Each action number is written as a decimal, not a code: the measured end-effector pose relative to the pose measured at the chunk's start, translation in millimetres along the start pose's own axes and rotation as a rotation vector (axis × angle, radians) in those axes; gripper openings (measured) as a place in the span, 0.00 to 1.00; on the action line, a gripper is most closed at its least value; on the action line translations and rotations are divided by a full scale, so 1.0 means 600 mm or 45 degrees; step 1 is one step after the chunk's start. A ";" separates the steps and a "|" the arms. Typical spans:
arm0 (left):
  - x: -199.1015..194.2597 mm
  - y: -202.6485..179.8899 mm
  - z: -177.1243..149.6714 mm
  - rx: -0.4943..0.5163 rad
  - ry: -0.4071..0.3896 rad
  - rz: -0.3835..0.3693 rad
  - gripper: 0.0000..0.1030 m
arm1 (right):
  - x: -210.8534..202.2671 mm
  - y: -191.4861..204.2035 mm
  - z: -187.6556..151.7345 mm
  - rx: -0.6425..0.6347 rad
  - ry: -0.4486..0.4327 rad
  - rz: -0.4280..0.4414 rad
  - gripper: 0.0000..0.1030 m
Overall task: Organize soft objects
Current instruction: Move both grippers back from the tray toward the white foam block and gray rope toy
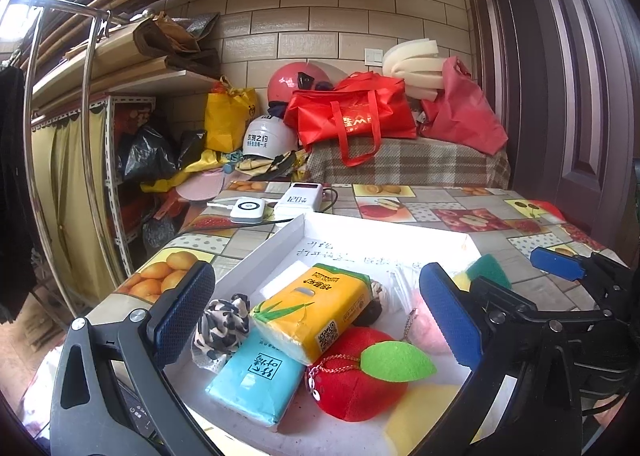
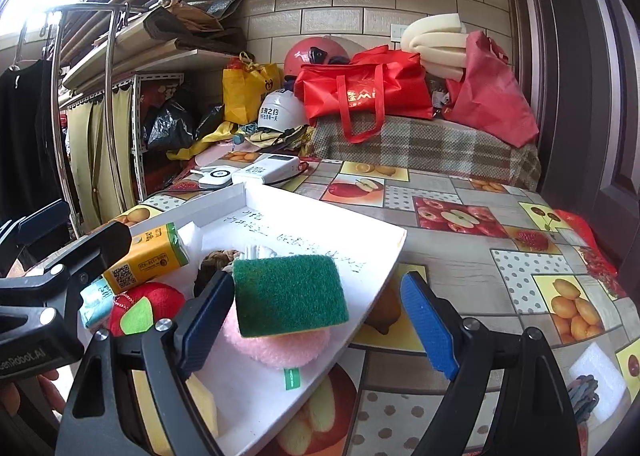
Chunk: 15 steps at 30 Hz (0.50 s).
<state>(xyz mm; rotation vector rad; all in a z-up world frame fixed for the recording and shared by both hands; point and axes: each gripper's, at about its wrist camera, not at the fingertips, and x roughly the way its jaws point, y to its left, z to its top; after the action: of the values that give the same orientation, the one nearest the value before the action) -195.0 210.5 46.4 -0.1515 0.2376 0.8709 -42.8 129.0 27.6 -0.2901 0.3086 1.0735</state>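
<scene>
Sponge (image 2: 289,295) atop pink puff (image 2: 276,344) — white tray (image 2: 328,232).

White tray (image 1: 256,256) on counter holds soft things: yellow tissue pack (image 1: 310,310) lying tilted atop blue tissue pack (image 1: 256,382); red plush apple (image 1: 356,380) with green leaf beside them; patterned scrunchie (image 1: 220,326) at left; green-topped sponge (image 2: 288,294) resting on pink puff (image 2: 276,344).

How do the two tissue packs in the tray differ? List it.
The yellow tissue pack is orange-yellow with green leaf art and a QR code; the blue tissue pack is pale blue with dark characters. The yellow one lies tilted, its end resting on the blue one, which lies flat. Both are soft wrapped packs inside the white tray.
</scene>
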 end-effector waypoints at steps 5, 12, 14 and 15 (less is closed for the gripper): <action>-0.009 -0.011 -0.004 0.009 0.005 0.022 1.00 | -0.017 -0.013 -0.008 0.044 -0.013 0.005 0.83; -0.030 -0.041 -0.011 0.026 0.023 -0.035 1.00 | -0.074 -0.035 -0.027 0.052 -0.064 -0.001 0.83; -0.040 -0.055 -0.013 0.046 0.020 -0.063 1.00 | -0.096 -0.043 -0.034 0.042 -0.085 -0.040 0.83; -0.046 -0.061 -0.014 0.059 0.013 -0.072 1.00 | -0.111 -0.049 -0.036 0.042 -0.106 -0.060 0.83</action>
<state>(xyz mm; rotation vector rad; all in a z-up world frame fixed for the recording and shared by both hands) -185.3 164.7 46.9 -0.1192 0.2616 0.8083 -48.4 53.7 35.5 -0.2221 0.2437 1.0302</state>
